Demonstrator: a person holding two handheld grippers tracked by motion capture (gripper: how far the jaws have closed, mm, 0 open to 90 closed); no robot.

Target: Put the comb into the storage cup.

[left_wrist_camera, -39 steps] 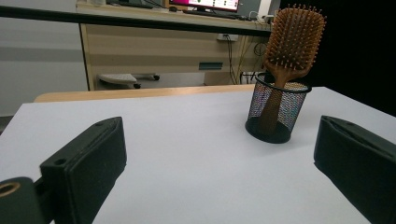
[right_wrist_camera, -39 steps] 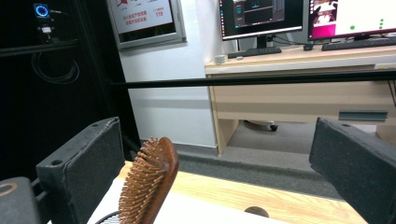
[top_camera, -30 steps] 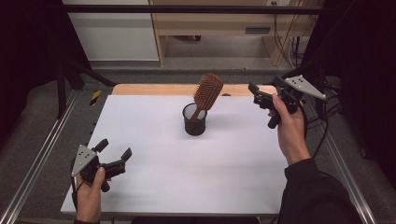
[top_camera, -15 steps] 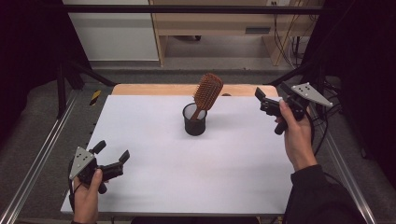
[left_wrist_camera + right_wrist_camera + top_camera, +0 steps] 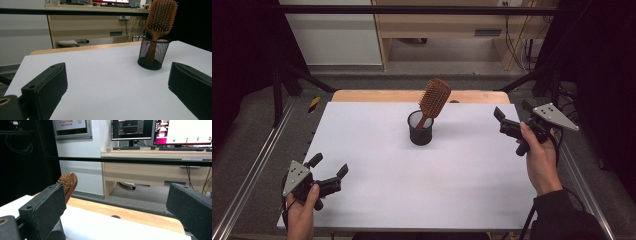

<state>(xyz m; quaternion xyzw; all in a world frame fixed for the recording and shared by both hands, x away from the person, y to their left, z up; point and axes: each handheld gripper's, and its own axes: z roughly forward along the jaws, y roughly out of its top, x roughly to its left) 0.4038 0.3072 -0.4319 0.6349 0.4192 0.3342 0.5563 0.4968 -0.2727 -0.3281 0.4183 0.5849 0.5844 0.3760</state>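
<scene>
Brush (image 5: 434,100) upright in cup (image 5: 420,129) (mid-table); 2 grippers, left (image 5: 329,172) and right (image 5: 511,114), gaping wide, holding nothing

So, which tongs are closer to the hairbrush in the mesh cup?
The right. The right tongs hover beside the hairbrush at the table's right edge; the left tongs sit at the near left corner, farther away.

Left gripper (image 5: 330,172) and right gripper (image 5: 510,116): fingers spread wide
</scene>
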